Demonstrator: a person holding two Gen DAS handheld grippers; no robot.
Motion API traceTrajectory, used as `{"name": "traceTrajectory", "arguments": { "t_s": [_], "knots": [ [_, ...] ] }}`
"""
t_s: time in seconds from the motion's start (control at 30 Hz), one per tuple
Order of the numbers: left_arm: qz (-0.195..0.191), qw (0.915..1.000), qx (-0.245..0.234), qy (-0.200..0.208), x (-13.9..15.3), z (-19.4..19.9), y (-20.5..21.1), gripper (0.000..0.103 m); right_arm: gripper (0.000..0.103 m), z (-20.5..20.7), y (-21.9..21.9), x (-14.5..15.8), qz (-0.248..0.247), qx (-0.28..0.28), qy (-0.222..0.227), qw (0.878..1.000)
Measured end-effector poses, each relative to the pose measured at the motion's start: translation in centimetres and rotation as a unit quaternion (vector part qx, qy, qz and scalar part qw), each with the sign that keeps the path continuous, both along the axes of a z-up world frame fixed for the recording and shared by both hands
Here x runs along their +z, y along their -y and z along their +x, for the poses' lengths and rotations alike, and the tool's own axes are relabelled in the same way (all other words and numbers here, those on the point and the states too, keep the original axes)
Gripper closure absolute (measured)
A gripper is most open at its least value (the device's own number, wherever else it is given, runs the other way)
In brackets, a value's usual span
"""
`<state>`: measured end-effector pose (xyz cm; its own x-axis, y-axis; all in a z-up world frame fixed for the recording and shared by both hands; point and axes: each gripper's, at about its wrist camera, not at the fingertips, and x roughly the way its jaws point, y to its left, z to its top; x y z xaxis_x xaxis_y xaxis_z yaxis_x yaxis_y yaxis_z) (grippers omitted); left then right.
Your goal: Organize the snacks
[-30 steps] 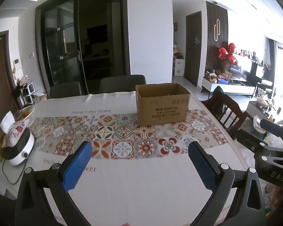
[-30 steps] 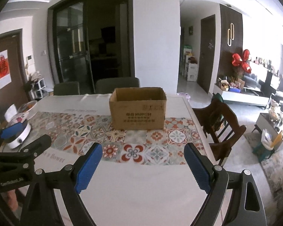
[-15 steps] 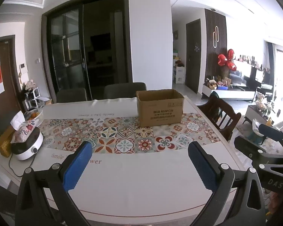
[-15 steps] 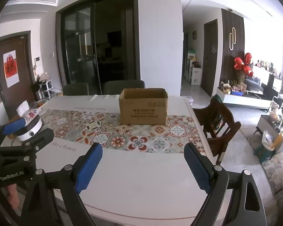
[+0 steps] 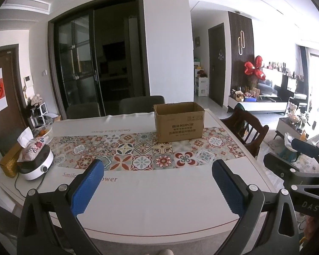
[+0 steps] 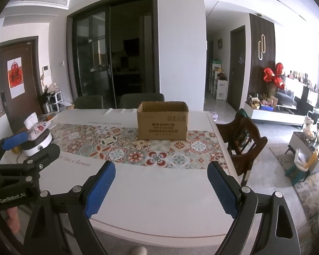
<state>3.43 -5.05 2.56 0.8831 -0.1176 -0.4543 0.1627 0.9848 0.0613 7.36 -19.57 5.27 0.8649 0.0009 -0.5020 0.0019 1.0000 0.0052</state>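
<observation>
Two grippers, left (image 5: 157, 188) and right (image 6: 160, 190), hang with jaws spread and empty at the 6 o'clock edge of the table (image 5: 159, 208). We see no snacks; the open KUPON cardboard box (image 5: 179, 125) sits at 12 o'clock on the tiled runner (image 5: 138, 150). Risk, in our judgement: reaching far across could nudge that light box or snag the cloth.

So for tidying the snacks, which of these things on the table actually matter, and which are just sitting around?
For the job:
- cardboard box, open at the top
- left gripper and right gripper, both open and empty

Just lying about:
- white appliance with a floral tissue pouch on it
- white basket
- wooden chair

No snacks are visible.
</observation>
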Motion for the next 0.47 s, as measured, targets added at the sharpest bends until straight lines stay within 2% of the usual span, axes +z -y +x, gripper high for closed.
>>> {"name": "traceTrajectory", "arguments": {
  "t_s": [0.47],
  "knots": [
    [-0.001,1.0000,0.001,0.002,-0.09,-0.52,0.00,0.000,0.014,-0.42,0.10,-0.11,0.001,0.000,0.001,1.000]
  ]
}}
